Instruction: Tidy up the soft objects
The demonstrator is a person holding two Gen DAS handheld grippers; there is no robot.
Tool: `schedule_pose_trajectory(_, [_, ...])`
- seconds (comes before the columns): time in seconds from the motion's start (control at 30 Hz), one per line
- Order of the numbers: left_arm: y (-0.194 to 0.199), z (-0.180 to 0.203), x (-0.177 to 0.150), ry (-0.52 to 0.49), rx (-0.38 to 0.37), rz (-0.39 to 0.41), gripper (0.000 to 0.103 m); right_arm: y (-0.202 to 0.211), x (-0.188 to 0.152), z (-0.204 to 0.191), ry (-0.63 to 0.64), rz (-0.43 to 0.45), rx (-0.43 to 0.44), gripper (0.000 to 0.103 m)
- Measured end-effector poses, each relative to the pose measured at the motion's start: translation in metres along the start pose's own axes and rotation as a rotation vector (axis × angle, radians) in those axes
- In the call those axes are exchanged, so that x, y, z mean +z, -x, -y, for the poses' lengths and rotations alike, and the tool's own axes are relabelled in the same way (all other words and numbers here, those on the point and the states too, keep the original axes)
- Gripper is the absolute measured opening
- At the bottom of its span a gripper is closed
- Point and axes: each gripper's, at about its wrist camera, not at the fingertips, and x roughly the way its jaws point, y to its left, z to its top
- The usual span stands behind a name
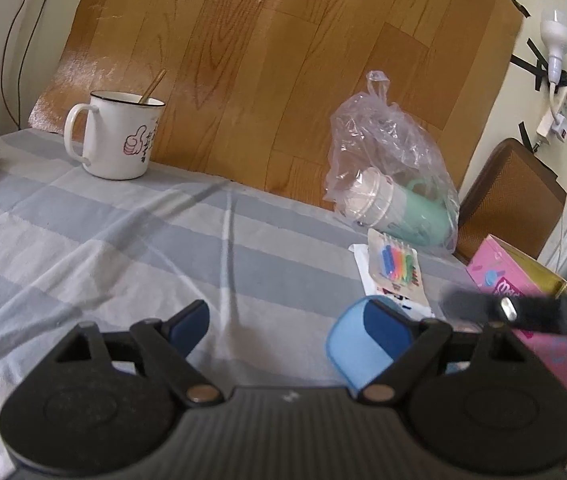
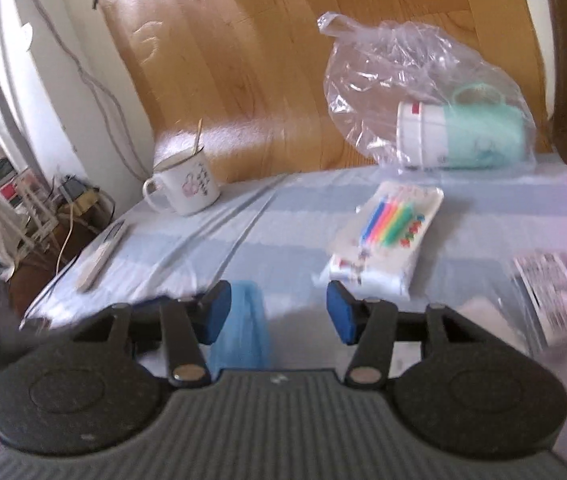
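Note:
A light blue soft pouch [image 1: 349, 350] lies on the striped grey cloth [image 1: 123, 232], just behind my left gripper's right finger. My left gripper [image 1: 287, 326] is open and empty, low over the cloth. In the right wrist view the blue item [image 2: 243, 326] lies beside the left finger of my right gripper [image 2: 279, 310], which is open and empty. A white packet with coloured candles [image 2: 387, 236] lies ahead of it, also in the left wrist view [image 1: 395, 268]. A clear plastic bag [image 2: 423, 92] holding a green and white cup [image 2: 459, 136] lies behind.
A white enamel mug [image 1: 119, 138] with a stick in it stands at the back left. A remote [image 2: 101, 254] lies at the left edge. A pink box [image 1: 523, 292] stands at the right. A wood-pattern board [image 1: 283, 60] leans behind the table. A printed packet [image 2: 551, 292] lies at the right.

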Motion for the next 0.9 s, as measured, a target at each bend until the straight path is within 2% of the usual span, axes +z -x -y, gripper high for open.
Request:
schedule_pose_trajectory(0.17, [-0.001,-0.006,0.002,0.032,-0.005,-0.006,0.087,0.008,-0.026,-0.018,0.047,-0.015,0.020,0.058])
schedule_pose_trajectory(0.3, [0.001,-0.007,0.001,0.036,-0.004,0.000,0.087,-0.001,-0.044,-0.039,0.125,-0.050,0.022,0.058])
schedule_pose_trajectory(0.33, [0.003,-0.008,0.001,0.040,-0.012,0.000,0.088,-0.004,-0.049,-0.049,0.171,-0.035,0.003,0.058])
schedule_pose_trajectory(0.4, [0.006,-0.012,0.001,0.060,-0.066,-0.018,0.090,-0.001,-0.059,-0.063,0.269,-0.013,-0.004,0.058])
schedule_pose_trajectory(0.5, [0.013,-0.021,-0.006,0.131,-0.206,-0.103,0.091,0.000,-0.073,-0.081,0.405,0.000,-0.035,0.059])
schedule_pose_trajectory(0.6, [0.026,-0.021,-0.012,0.172,-0.238,-0.150,0.088,0.003,-0.086,-0.085,0.503,0.009,-0.055,0.062])
schedule_pose_trajectory(0.7, [0.036,-0.011,-0.007,0.160,-0.247,-0.193,0.082,0.004,-0.092,-0.088,0.530,0.020,-0.021,0.064])
schedule_pose_trajectory(0.73, [0.038,-0.005,-0.004,0.140,-0.247,-0.199,0.075,0.004,-0.093,-0.089,0.534,0.019,-0.009,0.064])
schedule_pose_trajectory(0.77, [0.039,0.001,-0.001,0.121,-0.249,-0.208,0.063,0.003,-0.093,-0.088,0.532,0.019,-0.003,0.063])
schedule_pose_trajectory(0.83, [0.033,0.015,0.003,0.070,-0.248,-0.253,0.046,0.003,-0.093,-0.088,0.513,0.021,-0.010,0.064])
schedule_pose_trajectory(0.87, [0.027,0.023,0.004,0.034,-0.231,-0.275,0.040,0.003,-0.091,-0.085,0.495,0.022,-0.014,0.065])
schedule_pose_trajectory(0.9, [0.021,0.029,0.004,0.000,-0.211,-0.293,0.040,0.003,-0.088,-0.080,0.463,0.018,-0.011,0.065])
